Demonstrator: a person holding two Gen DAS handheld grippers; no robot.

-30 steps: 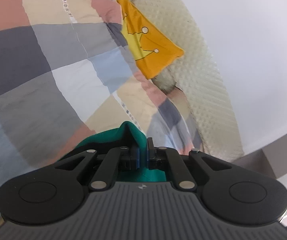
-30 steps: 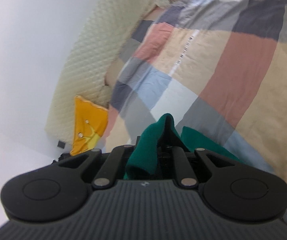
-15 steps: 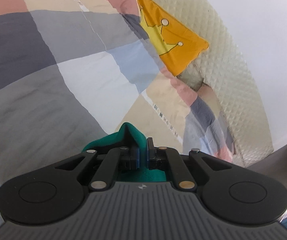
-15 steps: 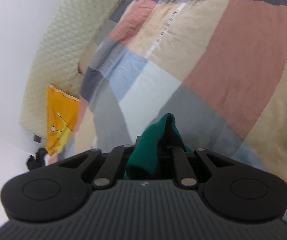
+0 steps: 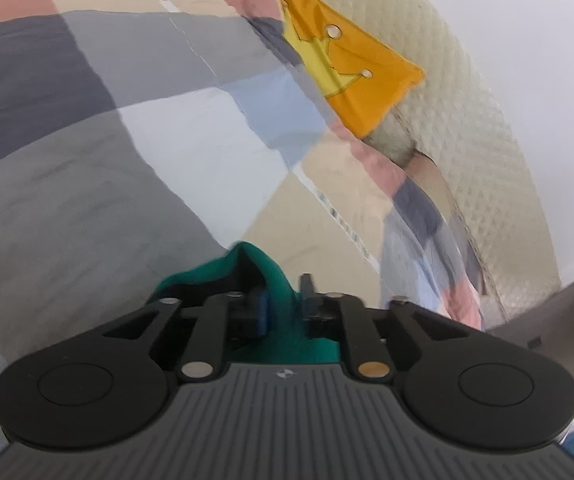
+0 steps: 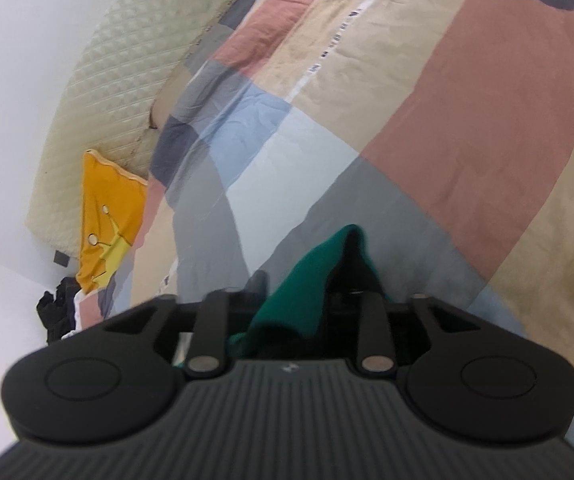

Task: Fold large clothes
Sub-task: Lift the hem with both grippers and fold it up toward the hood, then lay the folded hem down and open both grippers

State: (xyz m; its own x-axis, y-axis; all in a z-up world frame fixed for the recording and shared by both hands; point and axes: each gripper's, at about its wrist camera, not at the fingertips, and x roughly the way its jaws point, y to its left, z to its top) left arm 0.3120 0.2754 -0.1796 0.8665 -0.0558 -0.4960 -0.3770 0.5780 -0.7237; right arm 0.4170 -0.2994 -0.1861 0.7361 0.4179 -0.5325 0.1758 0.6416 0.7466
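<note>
My left gripper [image 5: 283,300] is shut on a fold of the green garment [image 5: 247,260], held above the patchwork quilt [image 5: 87,168]. My right gripper [image 6: 307,292] is shut on another fold of the same green garment [image 6: 311,276], also above the quilt [image 6: 447,140]. Only the pinched folds show; the rest of the garment hangs out of view below the grippers.
An orange cushion with a yellow crown [image 5: 343,64] leans on the cream quilted headboard [image 5: 467,120] at the bed's head; it also shows in the right wrist view [image 6: 107,216]. Dark clothes [image 6: 57,312] lie beyond the bed. A white wall [image 6: 15,60] is behind the headboard.
Both grippers have tilted and shifted over the quilt while keeping hold of the green garment. The cushion and headboard slid across both views.
</note>
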